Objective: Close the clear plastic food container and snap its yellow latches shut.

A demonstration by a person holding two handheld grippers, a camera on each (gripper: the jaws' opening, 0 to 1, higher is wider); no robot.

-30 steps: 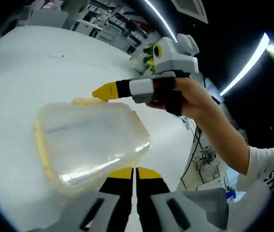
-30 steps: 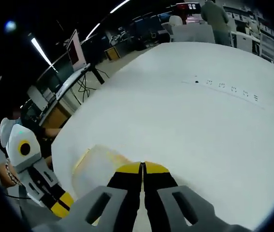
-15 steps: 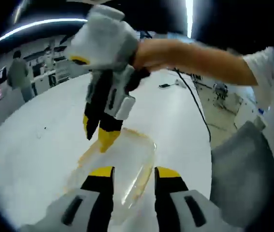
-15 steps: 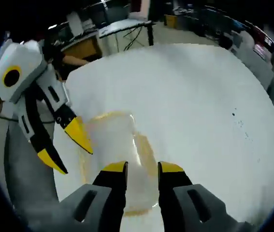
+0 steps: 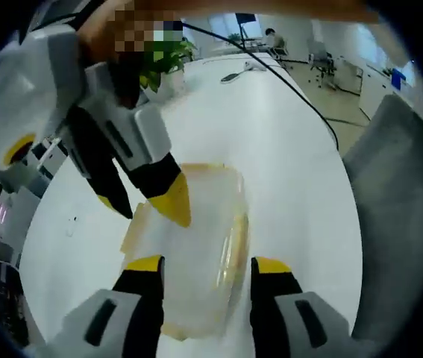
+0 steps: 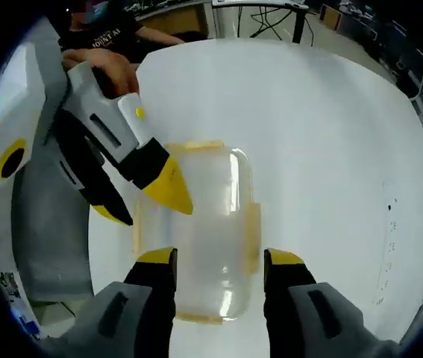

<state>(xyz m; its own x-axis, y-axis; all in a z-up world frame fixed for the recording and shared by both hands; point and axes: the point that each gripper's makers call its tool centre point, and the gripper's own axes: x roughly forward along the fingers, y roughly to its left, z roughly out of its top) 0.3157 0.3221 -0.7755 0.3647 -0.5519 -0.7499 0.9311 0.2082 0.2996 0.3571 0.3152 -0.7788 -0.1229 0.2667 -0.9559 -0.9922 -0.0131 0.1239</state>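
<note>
Two tongs (image 5: 206,266) (image 6: 220,259) spread — flanking container (image 6: 196,231)

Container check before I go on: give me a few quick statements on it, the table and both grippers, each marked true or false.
1. The clear container lies on the white table. True.
2. The right gripper is clamped shut. False: its jaws stand open on either side of the container.
3. The left gripper is open. True.
4. The container holds red fruit. False: nothing coloured shows inside it.
5. A potted plant stands on the table. True.
</note>
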